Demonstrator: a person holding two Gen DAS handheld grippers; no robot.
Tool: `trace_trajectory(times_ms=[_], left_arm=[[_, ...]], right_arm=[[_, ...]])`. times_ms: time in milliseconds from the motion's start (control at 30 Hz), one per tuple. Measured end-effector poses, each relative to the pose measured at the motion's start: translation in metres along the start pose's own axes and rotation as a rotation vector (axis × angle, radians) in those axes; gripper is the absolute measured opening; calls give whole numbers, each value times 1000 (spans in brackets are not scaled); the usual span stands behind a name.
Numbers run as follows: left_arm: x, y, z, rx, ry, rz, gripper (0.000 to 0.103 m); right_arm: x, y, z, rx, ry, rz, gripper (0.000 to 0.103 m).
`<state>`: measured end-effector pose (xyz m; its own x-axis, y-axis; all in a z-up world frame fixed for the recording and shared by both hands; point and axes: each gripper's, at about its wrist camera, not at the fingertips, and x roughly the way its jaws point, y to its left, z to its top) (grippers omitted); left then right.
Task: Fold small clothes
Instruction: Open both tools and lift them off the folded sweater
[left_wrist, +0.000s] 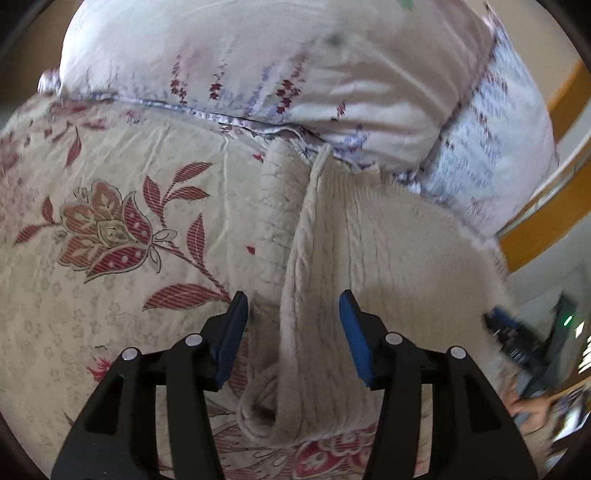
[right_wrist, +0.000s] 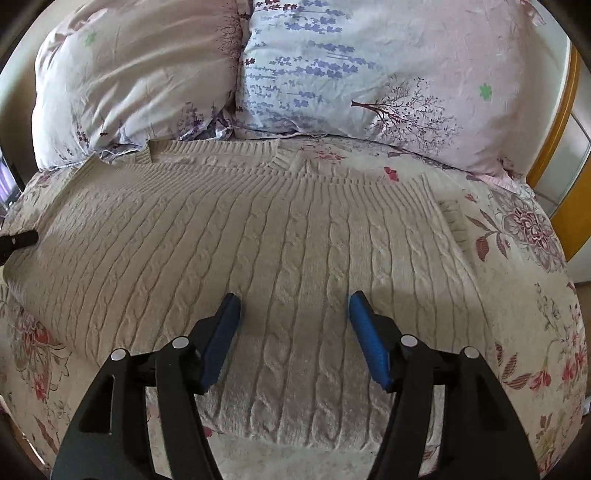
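Sweater (right_wrist: 258, 251) is lying flat on the bed (right_wrist: 524, 280), neckline toward the pillows (right_wrist: 332, 74). I am holding both sets of fingers apart, gripping nothing: left gripper (left_wrist: 293, 314) is straddling a raised fold at the sweater's edge, right gripper (right_wrist: 293, 314) is hovering over the cable-knit body. I judge I should be pinching that fold cleanly through both layers and keeping the knit flat while carrying it across.

Both handheld rigs look the same: the left gripper (left_wrist: 293, 306) and right gripper (right_wrist: 294, 308) each have chunky matte black plastic arms with triangular cutouts, pinned by round silver rivets. The fingers (left_wrist: 352, 332) carry ribbed, bright blue rubbery pads (right_wrist: 369, 336), slightly angled and kinda flat.
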<state>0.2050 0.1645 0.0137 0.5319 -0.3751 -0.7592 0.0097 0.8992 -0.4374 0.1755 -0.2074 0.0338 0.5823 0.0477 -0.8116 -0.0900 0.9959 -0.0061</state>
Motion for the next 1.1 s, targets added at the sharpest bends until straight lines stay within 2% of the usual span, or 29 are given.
trace_trajectory(times_ms=[100, 367, 667, 800, 967, 1100], left_arm=[[2, 9, 10, -81, 2, -44, 52], [19, 15, 24, -200, 8, -105, 52], [25, 16, 35, -229, -1, -113, 52], [31, 18, 39, -259, -4, -160, 52], [33, 23, 36, -291, 2, -203, 44], [34, 23, 34, -297, 5, -214, 43]], right_arm=[[1, 0, 0, -1, -5, -3, 65], [1, 0, -2, -3, -10, 10, 65], [1, -1, -3, 6, -21, 19, 67], [2, -2, -4, 7, -26, 23, 67], [2, -2, -4, 10, -28, 26, 67], [2, -2, -4, 10, -29, 28, 67]])
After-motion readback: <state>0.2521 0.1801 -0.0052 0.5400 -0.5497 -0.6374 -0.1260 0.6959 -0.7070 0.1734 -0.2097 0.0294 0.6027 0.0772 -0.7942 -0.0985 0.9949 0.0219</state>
